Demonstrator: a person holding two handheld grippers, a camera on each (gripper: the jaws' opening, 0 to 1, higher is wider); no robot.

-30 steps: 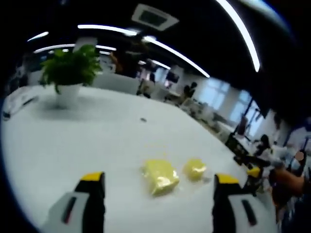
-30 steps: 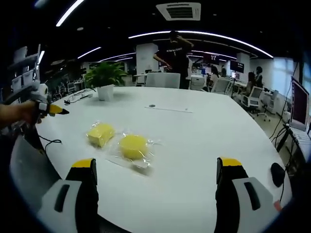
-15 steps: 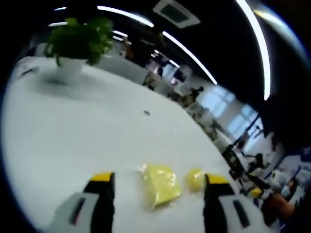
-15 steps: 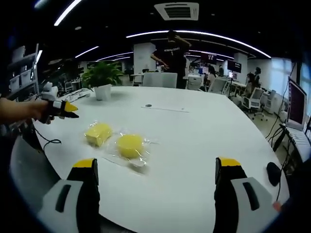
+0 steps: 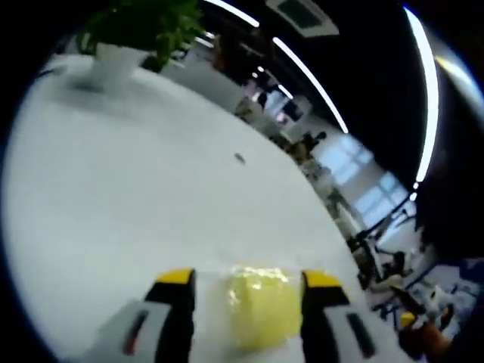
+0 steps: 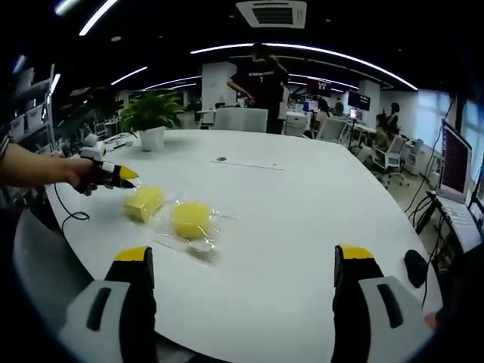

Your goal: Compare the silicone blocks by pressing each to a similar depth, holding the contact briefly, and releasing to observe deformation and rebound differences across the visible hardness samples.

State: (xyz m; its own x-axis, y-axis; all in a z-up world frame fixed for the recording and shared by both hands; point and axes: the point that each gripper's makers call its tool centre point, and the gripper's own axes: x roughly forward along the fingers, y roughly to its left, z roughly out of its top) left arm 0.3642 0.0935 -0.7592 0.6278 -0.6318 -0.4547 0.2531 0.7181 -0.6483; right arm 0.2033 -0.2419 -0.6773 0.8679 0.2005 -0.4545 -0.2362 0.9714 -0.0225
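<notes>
Two yellow silicone blocks in clear wrap lie on the white table [image 6: 302, 197]: a square block [image 6: 144, 203] and a round block [image 6: 190, 219] to its right. A hand holds my left gripper [image 6: 125, 175] with its yellow tips right at the square block's left side. In the left gripper view that block [image 5: 261, 306] shows blurred between the narrowed jaws of my left gripper [image 5: 249, 281]; whether they touch it is unclear. My right gripper [image 6: 246, 257] stands wide open over the table's near edge, short of the round block.
A potted plant [image 6: 151, 121] stands at the far left of the table, the same plant [image 5: 121, 38] showing in the left gripper view. A small dark disc [image 6: 221, 159] lies mid-table. A person in black [image 6: 261, 79] stands behind it. A dark mouse [image 6: 416, 266] sits at the right edge.
My left gripper has moved in toward the square block and its jaws have drawn closer together. The right gripper has stayed open and almost still.
</notes>
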